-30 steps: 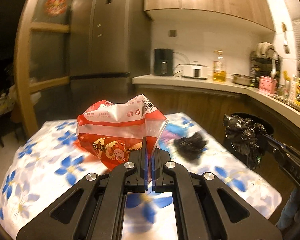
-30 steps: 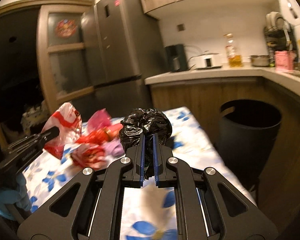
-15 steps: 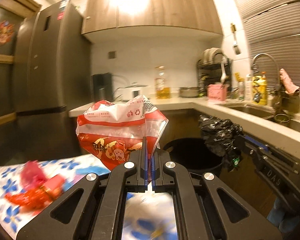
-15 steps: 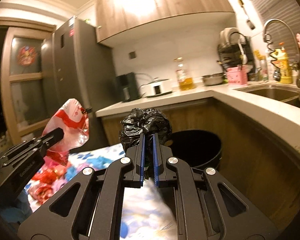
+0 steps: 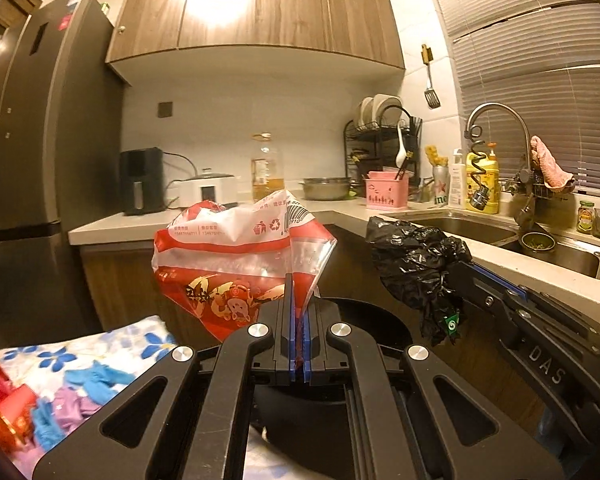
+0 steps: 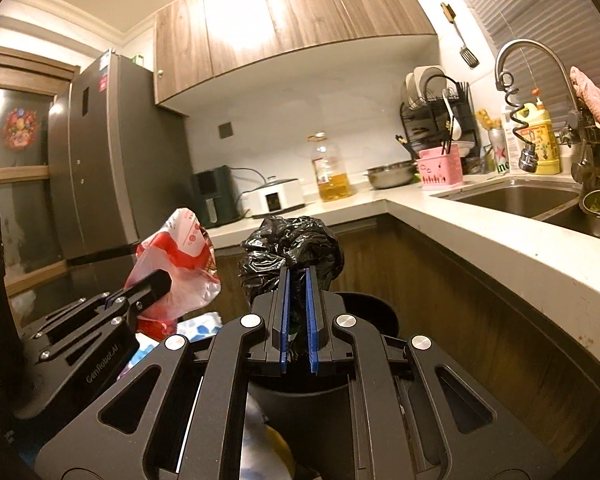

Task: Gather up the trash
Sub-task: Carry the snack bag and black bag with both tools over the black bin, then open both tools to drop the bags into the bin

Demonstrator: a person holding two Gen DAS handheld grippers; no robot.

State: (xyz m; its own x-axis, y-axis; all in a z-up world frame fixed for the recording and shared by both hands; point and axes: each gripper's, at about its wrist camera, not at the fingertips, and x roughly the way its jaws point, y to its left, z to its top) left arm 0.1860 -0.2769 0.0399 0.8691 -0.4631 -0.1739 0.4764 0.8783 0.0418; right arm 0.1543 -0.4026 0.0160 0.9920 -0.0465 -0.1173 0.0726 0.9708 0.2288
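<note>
Left gripper (image 5: 299, 312) fingers pinch a red-and-white snack bag (image 5: 236, 264), print too small to read. Right gripper (image 6: 298, 308), stamped "DAS", clamps crumpled black plastic (image 6: 292, 244), half hiding the bin (image 6: 364, 312) below.

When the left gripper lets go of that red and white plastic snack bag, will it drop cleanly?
Probably not. The red and white plastic snack bag looks thin, crumpled and seemingly empty, so it is likely light and may flutter. It holds its shape above the left gripper, so somewhat crinkly-stiff.

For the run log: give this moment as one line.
left gripper: shut on red snack bag | right gripper: shut on black plastic bag | both near black bin | release: not yet
</note>
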